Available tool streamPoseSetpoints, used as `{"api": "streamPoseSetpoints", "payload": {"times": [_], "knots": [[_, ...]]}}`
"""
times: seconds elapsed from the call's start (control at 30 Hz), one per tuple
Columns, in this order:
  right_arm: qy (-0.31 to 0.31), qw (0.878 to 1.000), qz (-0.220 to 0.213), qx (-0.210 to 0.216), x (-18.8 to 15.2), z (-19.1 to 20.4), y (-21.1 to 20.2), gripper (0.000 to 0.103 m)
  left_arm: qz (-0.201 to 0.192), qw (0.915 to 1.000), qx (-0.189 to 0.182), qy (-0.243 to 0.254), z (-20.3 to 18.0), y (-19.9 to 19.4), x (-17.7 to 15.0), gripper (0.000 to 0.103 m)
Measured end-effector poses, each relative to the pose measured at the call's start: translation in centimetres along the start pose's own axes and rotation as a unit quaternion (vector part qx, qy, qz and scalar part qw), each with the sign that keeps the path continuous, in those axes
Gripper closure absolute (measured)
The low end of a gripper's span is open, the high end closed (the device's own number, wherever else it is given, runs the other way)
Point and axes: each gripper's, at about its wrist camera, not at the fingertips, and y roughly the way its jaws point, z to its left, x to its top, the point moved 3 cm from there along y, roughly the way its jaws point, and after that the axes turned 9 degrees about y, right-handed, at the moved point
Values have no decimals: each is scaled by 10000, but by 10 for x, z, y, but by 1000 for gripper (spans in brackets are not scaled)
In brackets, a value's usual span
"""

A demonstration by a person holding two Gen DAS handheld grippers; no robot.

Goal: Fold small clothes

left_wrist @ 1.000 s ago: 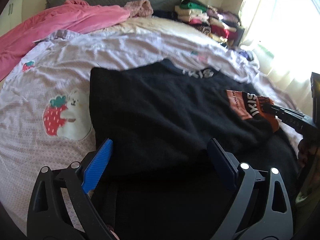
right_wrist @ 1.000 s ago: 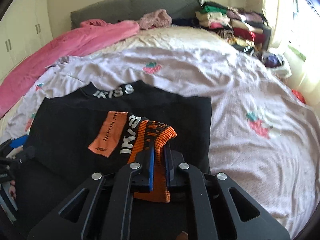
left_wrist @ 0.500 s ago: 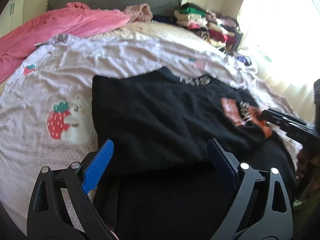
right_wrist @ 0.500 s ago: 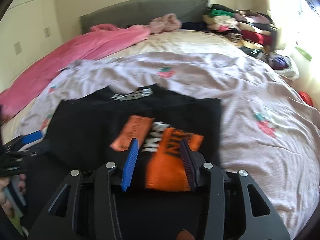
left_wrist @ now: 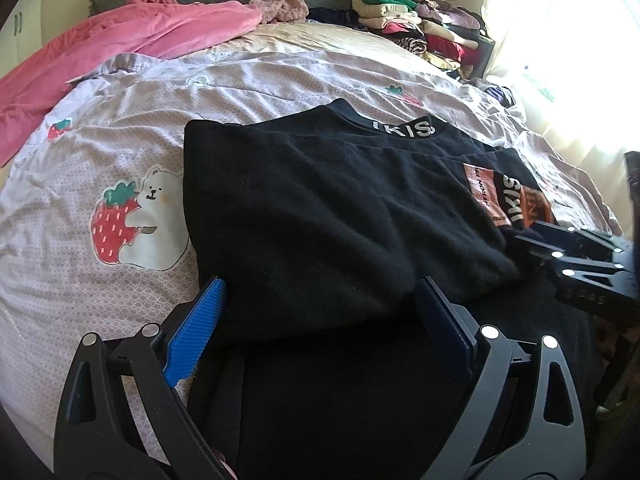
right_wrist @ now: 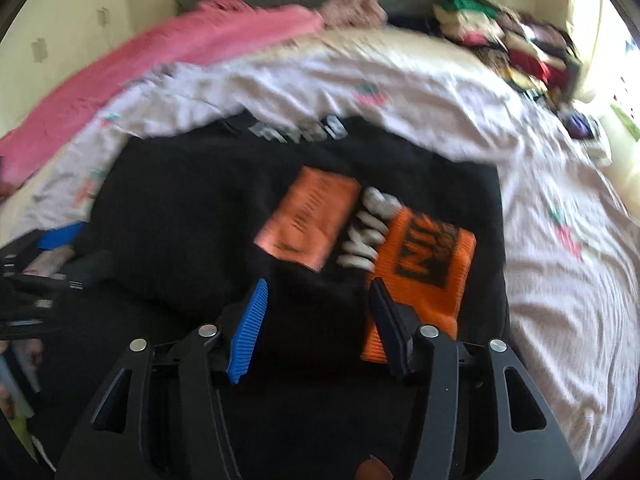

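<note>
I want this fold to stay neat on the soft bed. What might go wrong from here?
1. The right gripper is opening with its fingers right at the orange ribbed cuff; pulling back, they may snag and drag the folded sleeve.
2. The black knit sweater lies on a wrinkled strawberry-print bedsheet, so its layers may shift.
3. The open left gripper sits low at the sweater's near edge and may rumple it.

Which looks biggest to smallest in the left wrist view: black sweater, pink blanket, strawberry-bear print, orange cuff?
1. Black knit sweater
2. Pink fleece blanket, though it lies farther off, so true rank is unsure
3. Strawberry-and-bear print on the sheet
4. Orange ribbed cuff, partly hidden
</note>
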Motion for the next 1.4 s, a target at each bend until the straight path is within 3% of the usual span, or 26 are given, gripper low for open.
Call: {"api": "streamPoseSetpoints", "payload": {"times": [0.3, 0.8, 0.9, 1.13, 1.23, 1.4], "knots": [[0, 10000, -59, -10, -2, -1, -2, 47, -1, 10000, 5, 0, 0, 0, 0, 15], [-72, 9998, -203, 7, -4, 4, -19, 38, 0, 10000, -58, -62, -1, -9, 0, 15], [-84, 9996, -278, -30, -4, 6, -23, 24, -14, 9999, -71, -80, -1, -14, 0, 15], [-268, 9982, -489, -213, -4, 13, -37, 24, -119, 9998, -99, -118, 0, -29, 2, 15], [-296, 9976, -576, -243, -5, 14, -42, 15, -174, 9997, -93, -145, 0, -37, 2, 15], [-421, 9958, -738, -351, -9, 19, -56, 14, -259, 9995, -107, -166, 1, -50, 1, 14]]}}
